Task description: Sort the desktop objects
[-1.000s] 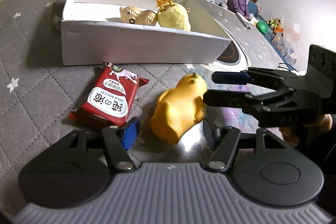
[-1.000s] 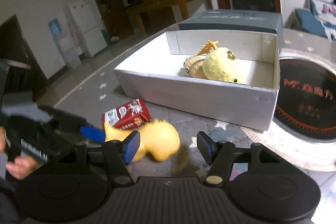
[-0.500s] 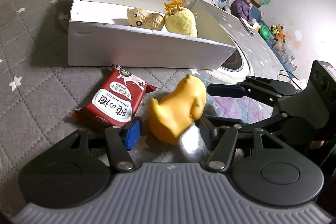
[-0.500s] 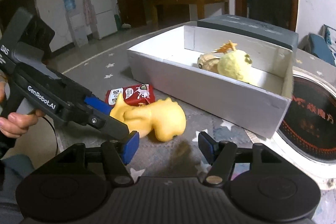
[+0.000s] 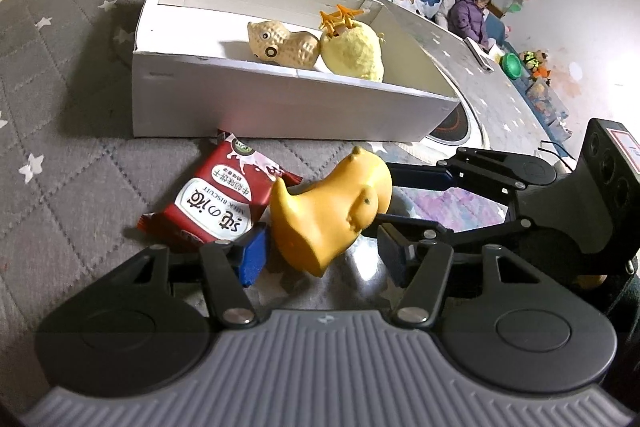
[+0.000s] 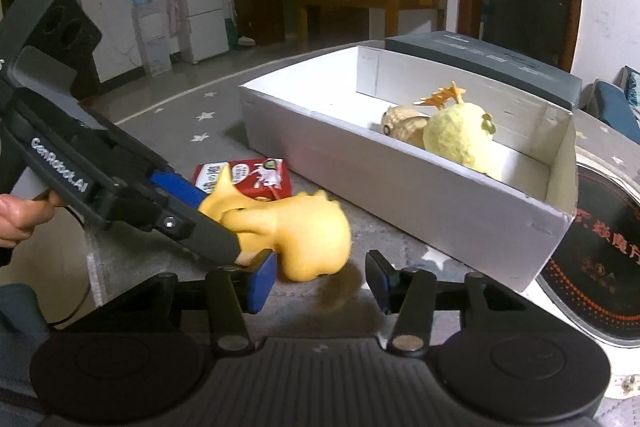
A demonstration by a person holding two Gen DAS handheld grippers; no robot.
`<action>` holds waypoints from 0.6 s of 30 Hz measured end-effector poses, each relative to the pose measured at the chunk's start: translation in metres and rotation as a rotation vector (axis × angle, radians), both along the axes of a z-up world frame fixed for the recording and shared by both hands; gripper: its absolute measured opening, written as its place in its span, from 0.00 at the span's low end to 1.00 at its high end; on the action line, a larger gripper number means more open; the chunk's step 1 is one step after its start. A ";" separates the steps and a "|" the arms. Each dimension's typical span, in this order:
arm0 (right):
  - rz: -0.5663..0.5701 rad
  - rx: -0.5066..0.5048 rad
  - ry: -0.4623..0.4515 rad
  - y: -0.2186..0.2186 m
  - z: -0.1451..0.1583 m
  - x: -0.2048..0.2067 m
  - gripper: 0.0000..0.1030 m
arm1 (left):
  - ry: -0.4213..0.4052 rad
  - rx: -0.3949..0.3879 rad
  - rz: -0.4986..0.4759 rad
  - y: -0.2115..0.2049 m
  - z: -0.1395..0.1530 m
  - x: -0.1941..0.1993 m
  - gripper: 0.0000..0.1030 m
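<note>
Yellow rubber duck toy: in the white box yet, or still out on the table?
Out. The yellow rubber duck toy lies on the grey quilted table cover, in front of the white cardboard box, beside the red biscuit packet.

We found the yellow duck [image 5: 334,211] hemmed in: the biscuit packet [image 5: 218,201] touched one side, the white box [image 5: 280,107] walled off the far side. Inside the box, the end left of the peanut toy [image 5: 282,45] lay free.
</note>
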State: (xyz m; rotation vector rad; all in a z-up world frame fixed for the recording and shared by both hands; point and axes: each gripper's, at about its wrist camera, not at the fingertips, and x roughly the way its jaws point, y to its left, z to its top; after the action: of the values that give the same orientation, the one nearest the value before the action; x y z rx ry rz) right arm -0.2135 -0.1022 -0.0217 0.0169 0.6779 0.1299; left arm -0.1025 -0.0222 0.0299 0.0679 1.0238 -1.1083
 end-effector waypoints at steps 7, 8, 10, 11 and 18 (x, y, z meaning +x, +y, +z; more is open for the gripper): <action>0.005 0.017 -0.006 0.000 -0.007 0.005 0.39 | -0.012 0.007 0.004 -0.005 0.001 0.000 0.59; 0.001 0.017 -0.009 0.000 -0.007 0.004 0.38 | -0.013 0.008 0.003 -0.005 0.001 -0.001 0.59; -0.009 0.019 -0.015 0.000 -0.007 0.003 0.35 | -0.010 0.006 0.001 -0.005 0.001 -0.001 0.59; -0.015 0.024 -0.020 -0.001 -0.006 0.002 0.35 | -0.012 0.005 -0.002 -0.005 0.002 -0.002 0.59; -0.044 0.013 -0.046 0.001 0.014 -0.011 0.35 | -0.030 -0.025 -0.023 -0.005 0.024 -0.010 0.59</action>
State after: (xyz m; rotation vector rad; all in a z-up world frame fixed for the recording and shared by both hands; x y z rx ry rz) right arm -0.2250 -0.1011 -0.0080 0.0409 0.6301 0.0923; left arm -0.1121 -0.0267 0.0543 0.0757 0.9843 -1.1375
